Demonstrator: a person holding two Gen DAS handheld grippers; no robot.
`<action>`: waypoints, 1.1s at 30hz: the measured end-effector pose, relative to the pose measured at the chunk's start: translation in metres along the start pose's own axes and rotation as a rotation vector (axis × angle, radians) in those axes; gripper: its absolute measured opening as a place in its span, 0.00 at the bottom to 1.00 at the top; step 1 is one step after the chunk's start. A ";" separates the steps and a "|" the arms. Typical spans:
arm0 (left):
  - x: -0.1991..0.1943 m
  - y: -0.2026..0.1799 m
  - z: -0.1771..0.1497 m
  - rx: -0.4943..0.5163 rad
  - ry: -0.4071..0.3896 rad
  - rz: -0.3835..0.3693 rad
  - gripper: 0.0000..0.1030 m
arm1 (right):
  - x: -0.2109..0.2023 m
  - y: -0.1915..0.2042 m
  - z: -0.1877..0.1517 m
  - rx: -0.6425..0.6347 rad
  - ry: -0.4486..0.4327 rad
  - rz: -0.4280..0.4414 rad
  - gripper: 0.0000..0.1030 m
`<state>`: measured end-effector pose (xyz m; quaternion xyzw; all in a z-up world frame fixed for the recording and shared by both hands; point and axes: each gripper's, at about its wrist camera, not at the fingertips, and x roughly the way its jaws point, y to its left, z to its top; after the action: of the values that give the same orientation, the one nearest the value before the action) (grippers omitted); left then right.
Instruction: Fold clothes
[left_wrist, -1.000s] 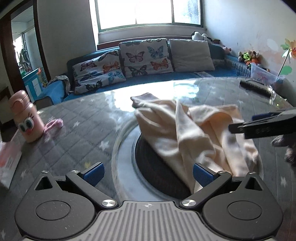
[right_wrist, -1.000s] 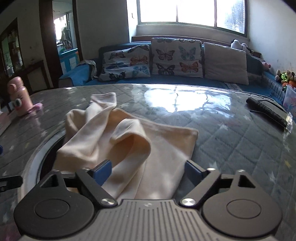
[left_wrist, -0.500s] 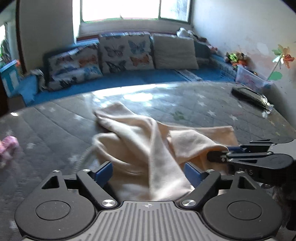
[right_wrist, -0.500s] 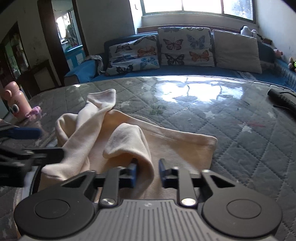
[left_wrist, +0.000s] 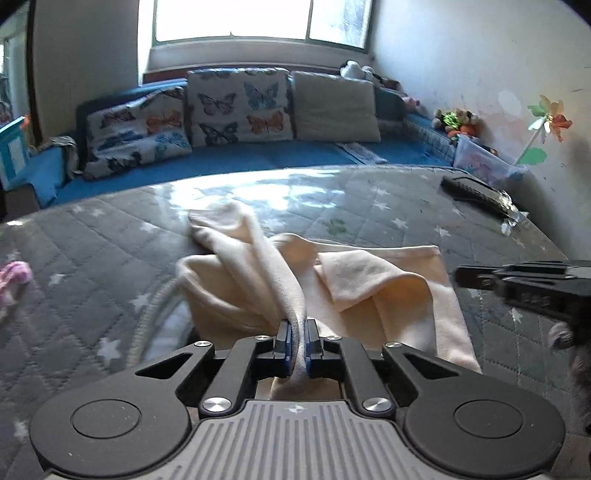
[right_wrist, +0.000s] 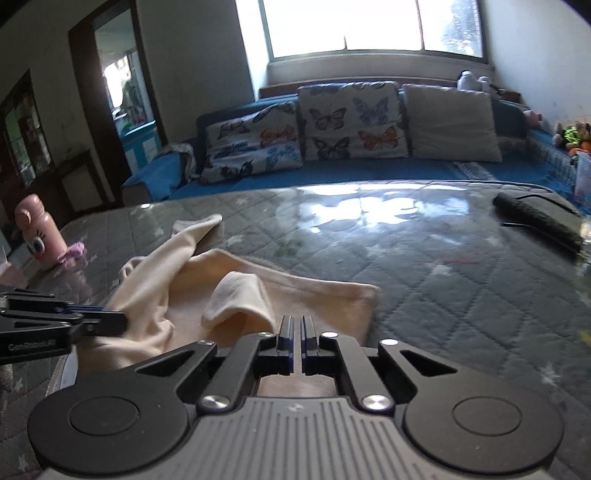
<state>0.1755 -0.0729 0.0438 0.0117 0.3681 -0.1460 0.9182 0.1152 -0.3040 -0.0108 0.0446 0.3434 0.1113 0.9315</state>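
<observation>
On the table, the left gripper pinches a bunched sleeve of the cream garment; the right gripper is clamped on its near hem.

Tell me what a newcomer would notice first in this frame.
A crumpled cream fleece garment sprawls mid-table on the grey star-quilted tablecloth, one fold pinched in the left tongs. The right tongs are closed at its near edge. Behind, butterfly-print cushions line a blue sofa under a bright window.
</observation>
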 end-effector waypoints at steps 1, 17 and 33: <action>-0.006 0.002 -0.001 -0.004 -0.008 0.011 0.07 | -0.006 -0.002 -0.001 0.003 -0.006 -0.007 0.03; -0.078 0.055 -0.055 -0.105 -0.050 0.110 0.06 | 0.032 0.029 -0.008 -0.093 0.054 0.018 0.40; -0.114 0.062 -0.088 -0.158 -0.060 0.086 0.06 | -0.034 0.001 -0.020 -0.031 -0.080 -0.094 0.02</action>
<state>0.0552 0.0274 0.0518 -0.0493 0.3499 -0.0773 0.9323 0.0770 -0.3110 -0.0050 0.0181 0.3058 0.0708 0.9493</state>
